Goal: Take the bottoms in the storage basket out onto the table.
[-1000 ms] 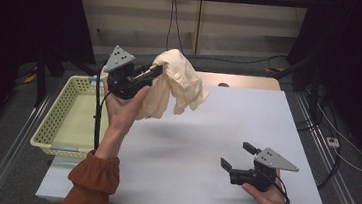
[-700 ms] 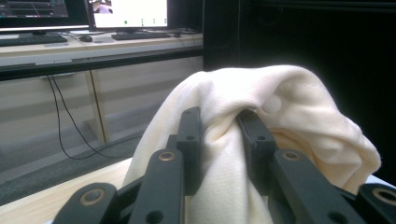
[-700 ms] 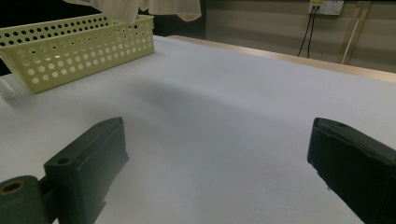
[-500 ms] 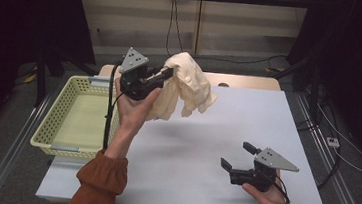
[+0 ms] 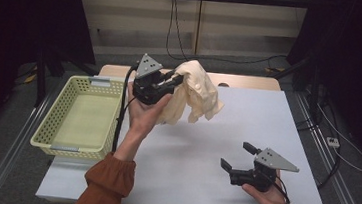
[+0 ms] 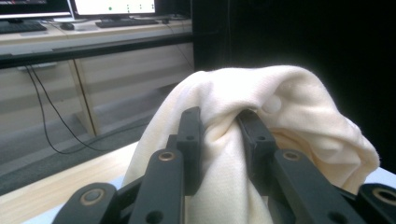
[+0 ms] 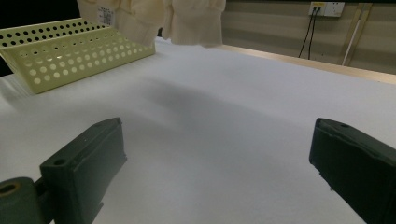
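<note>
One yellow basket (image 5: 77, 122) sits empty at the left; beside it the left gripper (image 5: 168, 83) is clamped on a bunched fold of the single cream cloth (image 5: 196, 91), held above the white table (image 5: 199, 149). It looks light, limp and floppy — best pinched at a gathered fold — while the right gripper (image 5: 236, 157) rests with jaws apart, holding nothing.

The white table (image 5: 199, 154) lies bare between the two hands, open to pass across, while the yellow basket (image 5: 48, 129) walls off its left edge and the hanging cream cloth (image 5: 197, 91) drapes over the far middle.
</note>
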`<state>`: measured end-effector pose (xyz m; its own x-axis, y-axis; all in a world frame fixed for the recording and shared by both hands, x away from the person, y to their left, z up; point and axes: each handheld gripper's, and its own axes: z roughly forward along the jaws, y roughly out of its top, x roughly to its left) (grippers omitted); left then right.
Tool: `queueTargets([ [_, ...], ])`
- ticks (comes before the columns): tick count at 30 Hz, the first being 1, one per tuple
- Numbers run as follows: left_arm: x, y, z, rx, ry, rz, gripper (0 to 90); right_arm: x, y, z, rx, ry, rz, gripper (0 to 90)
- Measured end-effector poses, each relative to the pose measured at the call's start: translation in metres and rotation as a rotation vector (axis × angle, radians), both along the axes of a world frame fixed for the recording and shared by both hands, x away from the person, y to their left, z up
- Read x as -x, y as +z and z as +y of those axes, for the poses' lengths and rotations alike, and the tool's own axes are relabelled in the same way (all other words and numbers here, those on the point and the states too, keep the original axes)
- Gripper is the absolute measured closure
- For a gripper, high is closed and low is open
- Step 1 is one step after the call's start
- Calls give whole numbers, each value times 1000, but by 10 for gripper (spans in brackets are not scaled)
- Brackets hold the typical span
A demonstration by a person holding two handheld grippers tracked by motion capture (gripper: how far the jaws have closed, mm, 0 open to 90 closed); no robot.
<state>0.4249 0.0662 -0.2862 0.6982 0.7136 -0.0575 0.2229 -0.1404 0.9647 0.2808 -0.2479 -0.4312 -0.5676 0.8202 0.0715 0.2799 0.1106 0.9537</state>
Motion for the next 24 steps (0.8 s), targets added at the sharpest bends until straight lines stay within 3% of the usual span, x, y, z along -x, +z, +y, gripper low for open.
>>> queueTargets([
  [10, -5, -19, -3, -9, -3, 38, 733, 0, 0, -1, -1, -1, 0, 33],
  [24, -19, -45, 0, -52, 34, 102, 732, 0, 0, 0, -1, 0, 3, 34],
])
